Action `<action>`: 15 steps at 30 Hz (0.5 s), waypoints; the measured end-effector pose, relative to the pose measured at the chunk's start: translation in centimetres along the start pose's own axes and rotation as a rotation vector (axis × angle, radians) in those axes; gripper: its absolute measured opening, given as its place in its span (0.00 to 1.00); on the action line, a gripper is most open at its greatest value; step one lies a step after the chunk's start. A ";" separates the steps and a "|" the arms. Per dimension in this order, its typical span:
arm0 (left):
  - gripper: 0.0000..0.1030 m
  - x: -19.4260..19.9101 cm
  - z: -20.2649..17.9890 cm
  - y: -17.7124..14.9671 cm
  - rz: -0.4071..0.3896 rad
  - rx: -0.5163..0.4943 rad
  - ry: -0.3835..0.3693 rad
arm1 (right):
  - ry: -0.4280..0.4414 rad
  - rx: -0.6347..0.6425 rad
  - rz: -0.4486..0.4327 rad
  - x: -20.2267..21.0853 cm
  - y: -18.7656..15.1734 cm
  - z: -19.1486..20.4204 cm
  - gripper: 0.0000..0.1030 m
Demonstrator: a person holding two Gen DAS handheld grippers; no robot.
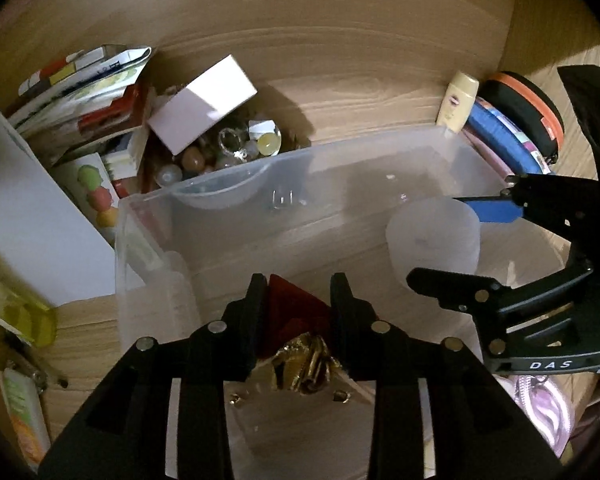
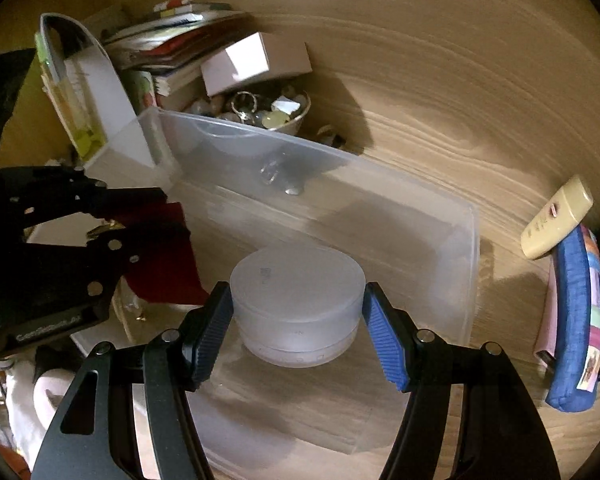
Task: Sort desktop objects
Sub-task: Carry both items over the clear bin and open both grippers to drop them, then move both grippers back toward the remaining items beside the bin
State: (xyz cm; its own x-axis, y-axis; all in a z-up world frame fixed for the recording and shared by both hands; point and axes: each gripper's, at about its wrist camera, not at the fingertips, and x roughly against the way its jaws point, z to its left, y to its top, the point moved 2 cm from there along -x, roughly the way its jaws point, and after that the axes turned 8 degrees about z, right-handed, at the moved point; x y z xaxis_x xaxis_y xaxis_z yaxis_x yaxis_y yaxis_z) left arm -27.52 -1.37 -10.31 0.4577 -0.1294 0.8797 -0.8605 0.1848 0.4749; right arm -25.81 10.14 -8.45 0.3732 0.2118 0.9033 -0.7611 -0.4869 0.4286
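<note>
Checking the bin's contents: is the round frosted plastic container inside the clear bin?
Yes, the round frosted plastic container sits within the clear plastic bin, between the right gripper fingers.
</note>
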 end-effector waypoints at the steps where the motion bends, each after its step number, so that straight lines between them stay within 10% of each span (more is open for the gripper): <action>1: 0.32 0.1 -0.1 0.0 -0.003 -0.002 0.004 | -0.007 0.000 -0.001 0.1 0.0 0.1 0.61; 9: 0.42 4.0 0.6 -0.1 -0.104 0.038 0.026 | -0.067 0.020 -0.058 2.1 -0.2 0.1 0.68; 15: 0.71 8.7 0.7 -1.6 -0.217 0.074 0.046 | -0.069 -0.013 -0.152 6.4 -1.9 0.1 0.79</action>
State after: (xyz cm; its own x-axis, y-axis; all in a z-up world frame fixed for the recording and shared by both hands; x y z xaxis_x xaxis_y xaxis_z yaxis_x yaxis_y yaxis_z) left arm -22.36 -3.41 -3.45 0.6419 -0.1134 0.7583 -0.7542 0.0853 0.6511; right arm -21.91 12.32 -3.53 0.5194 0.2230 0.8249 -0.7000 -0.4426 0.5604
